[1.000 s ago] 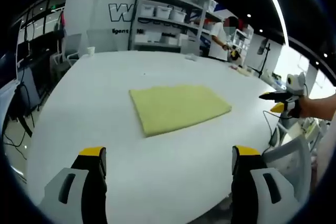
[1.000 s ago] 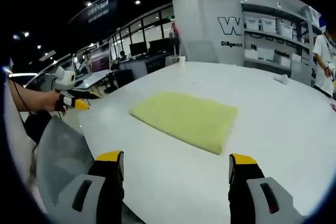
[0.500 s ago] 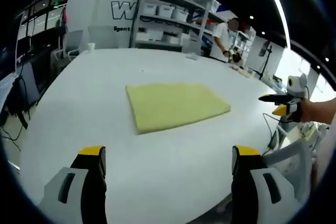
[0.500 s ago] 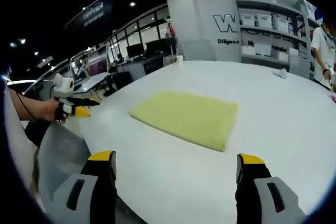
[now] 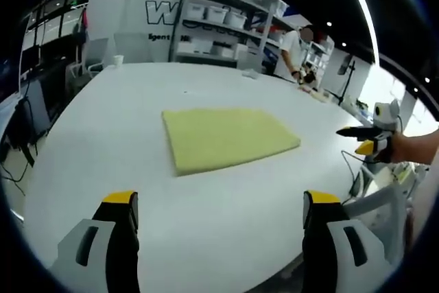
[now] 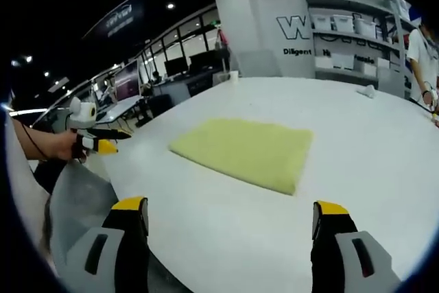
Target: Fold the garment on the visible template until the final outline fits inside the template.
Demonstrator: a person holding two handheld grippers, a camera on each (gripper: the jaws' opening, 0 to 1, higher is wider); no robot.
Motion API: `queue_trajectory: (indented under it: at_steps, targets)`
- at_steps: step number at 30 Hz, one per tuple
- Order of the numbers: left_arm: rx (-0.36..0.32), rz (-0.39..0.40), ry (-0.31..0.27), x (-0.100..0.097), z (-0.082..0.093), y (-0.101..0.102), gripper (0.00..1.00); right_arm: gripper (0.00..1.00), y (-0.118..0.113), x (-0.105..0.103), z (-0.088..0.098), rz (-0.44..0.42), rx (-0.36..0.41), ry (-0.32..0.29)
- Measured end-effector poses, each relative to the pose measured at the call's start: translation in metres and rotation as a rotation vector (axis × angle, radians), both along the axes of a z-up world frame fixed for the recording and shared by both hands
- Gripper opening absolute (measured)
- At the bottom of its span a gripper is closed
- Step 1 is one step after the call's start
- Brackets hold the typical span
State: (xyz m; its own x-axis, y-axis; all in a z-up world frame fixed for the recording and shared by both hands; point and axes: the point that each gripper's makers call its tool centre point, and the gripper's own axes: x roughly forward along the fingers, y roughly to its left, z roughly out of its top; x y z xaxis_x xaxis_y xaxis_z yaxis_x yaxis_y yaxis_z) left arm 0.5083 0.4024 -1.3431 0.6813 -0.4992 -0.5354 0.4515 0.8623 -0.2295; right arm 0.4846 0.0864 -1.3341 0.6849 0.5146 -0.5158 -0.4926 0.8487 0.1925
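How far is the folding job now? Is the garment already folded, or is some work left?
Looks done: the yellow garment lies flat on the white table as a neat rectangle. In hand: nothing; the left gripper and right gripper are both open and held back from the cloth. Left: I cannot make out a template outline, so the fit stays unconfirmed.

Folded garment (image 5: 228, 138) lies flat mid-table (image 5: 103, 121), well apart from both grippers. Left gripper (image 5: 216, 219) sits before its near edge, right gripper (image 5: 365, 139) off the table's right side. Shelving (image 5: 219, 29) and a person (image 5: 291, 49) stand behind the far edge.
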Motion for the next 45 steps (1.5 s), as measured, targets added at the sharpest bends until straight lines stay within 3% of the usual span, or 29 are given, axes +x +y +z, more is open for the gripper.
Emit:
queue_trajectory:
  at_steps: [45]
  targets:
    - [-0.021,0.011,0.0,-0.0018,0.0025,-0.0079,0.99,0.98,-0.0059,-0.0003,-0.001,0.001,-0.001,0.003]
